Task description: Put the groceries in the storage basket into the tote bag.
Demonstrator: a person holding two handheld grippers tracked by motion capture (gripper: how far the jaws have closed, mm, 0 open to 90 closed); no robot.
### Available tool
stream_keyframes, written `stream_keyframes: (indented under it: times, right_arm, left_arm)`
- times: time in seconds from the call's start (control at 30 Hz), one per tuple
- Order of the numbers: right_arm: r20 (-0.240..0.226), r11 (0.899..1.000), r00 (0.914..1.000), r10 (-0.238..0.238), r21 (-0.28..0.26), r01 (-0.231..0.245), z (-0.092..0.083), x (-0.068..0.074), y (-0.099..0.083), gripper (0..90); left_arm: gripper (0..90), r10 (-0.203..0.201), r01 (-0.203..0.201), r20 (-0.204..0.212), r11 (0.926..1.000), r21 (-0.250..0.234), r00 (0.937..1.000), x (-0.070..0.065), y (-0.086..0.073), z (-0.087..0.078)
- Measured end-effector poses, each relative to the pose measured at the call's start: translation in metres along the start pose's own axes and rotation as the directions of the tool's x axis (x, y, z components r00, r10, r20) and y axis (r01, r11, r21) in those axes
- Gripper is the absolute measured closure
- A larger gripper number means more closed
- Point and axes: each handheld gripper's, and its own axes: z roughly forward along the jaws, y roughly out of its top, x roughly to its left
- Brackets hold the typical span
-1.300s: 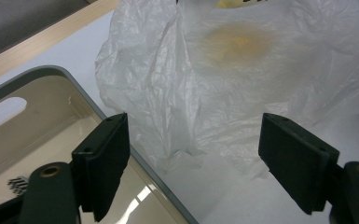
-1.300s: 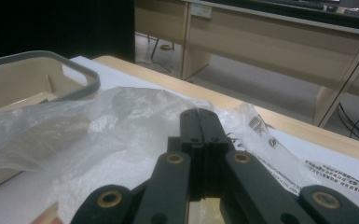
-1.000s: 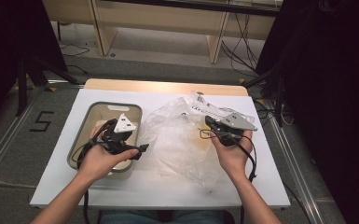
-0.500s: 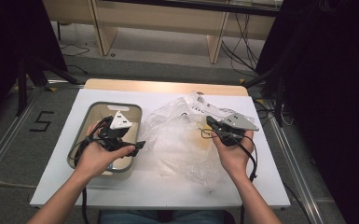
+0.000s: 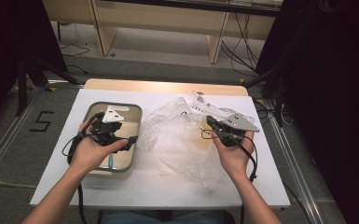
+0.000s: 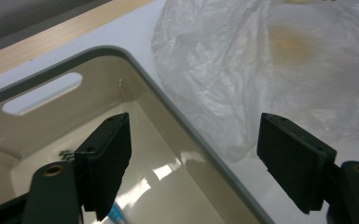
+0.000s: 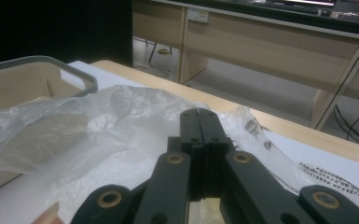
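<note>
The left tongs (image 5: pixel 129 140) hang over a grey-rimmed, cream-coloured bin (image 5: pixel 137 122) that stands on the white table (image 5: pixel 168 186). Their jaws stand wide apart with nothing between them. In the left gripper view one jaw is over the inside of the bin (image 6: pixel 177 126) and the other is past its rim, over the table, with the rim running between the two. A small blue thing (image 6: pixel 116 215) lies on the bin's floor just below the nearer jaw; too little of it shows to tell what it is.

The task's thing, a crumpled clear plastic bag (image 5: pixel 182 140), lies on the table between the two pairs of tongs, just beside the bin's rim on the side toward the right tongs. In the left gripper view the bag (image 6: pixel 270 70) lies ahead of the open jaws and off to the side of the outer one, apart from both, with a yellowish patch showing through it.

The right tongs (image 5: pixel 209 122) are at the far edge of the bag from the bin. In the right gripper view their jaws are pressed flat together, and the right tongs (image 7: pixel 199 114) point across the bag (image 7: pixel 98 135). Their tip rises above the plastic, which lies loose under and around them; whether any film is pinched between the jaws cannot be told. Printed lettering on the bag lies just to the side of these tongs.
</note>
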Motion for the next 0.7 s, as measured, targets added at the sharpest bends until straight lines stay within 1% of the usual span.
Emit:
stream_keyframes:
  times: [0.03,0.1,0.23,0.3,0.33,0.4,0.5,0.53,0.6,0.67,0.7]
  right_arm:
    - [-0.002,1.000,1.0000,0.001,0.001,-0.001,0.000,0.000,0.000,90.0]
    - [-0.005,1.000,1.0000,0.000,-0.001,0.000,0.000,0.000,0.000,90.0]
    - [-0.011,1.000,0.9999,0.002,-0.003,-0.002,0.000,-0.001,0.000,90.0]
    - [-0.014,1.000,0.9999,0.000,-0.002,0.000,0.000,0.000,0.000,90.0]
    - [-0.016,1.000,0.9999,0.000,-0.002,0.000,0.001,0.000,0.000,90.0]
    - [-0.017,1.000,0.9998,0.004,0.002,-0.004,0.001,0.000,0.000,90.0]
    - [-0.022,1.000,0.9998,0.000,0.008,0.001,0.003,0.001,0.000,90.0]
    - [-0.025,1.000,0.9997,-0.001,0.009,0.001,0.004,0.002,0.000,90.0]
    - [-0.026,1.000,0.9997,0.000,0.012,0.000,0.004,0.002,0.000,90.0]
    - [-0.026,1.000,0.9997,0.001,0.011,-0.001,0.004,0.002,0.000,90.0]
    - [-0.026,1.000,0.9996,0.002,0.013,-0.002,0.004,0.002,-0.001,90.0]
  left_arm:
    - [26.2,-0.004,0.004,-0.011,1.0000,0.009,0.9999,0.003,0.000,0.000]
    - [26.8,-0.029,0.030,-0.036,0.9995,0.012,0.9989,0.008,-0.002,0.001]
    - [28.3,-0.067,0.072,-0.081,0.9960,0.054,0.9944,0.022,-0.008,0.006]
    - [28.4,-0.066,0.075,-0.104,0.9929,0.092,0.9924,0.027,-0.011,0.011]
    - [28.7,-0.069,0.081,-0.115,0.9914,0.103,0.9910,0.029,-0.012,0.013]
    - [29.5,-0.077,0.092,-0.121,0.9880,0.124,0.9897,0.032,-0.014,0.017]
    - [30.0,-0.091,0.113,-0.131,0.9784,0.173,0.9871,0.035,-0.015,0.025]
    - [30.3,-0.093,0.118,-0.136,0.9743,0.192,0.9863,0.037,-0.015,0.027]
    - [30.7,-0.109,0.139,-0.144,0.9663,0.217,0.9835,0.040,-0.014,0.033]
    - [31.7,-0.109,0.147,-0.163,0.9585,0.244,0.9807,0.042,-0.014,0.038]
    - [32.1,-0.113,0.154,-0.165,0.9545,0.255,0.9797,0.043,-0.014,0.041]
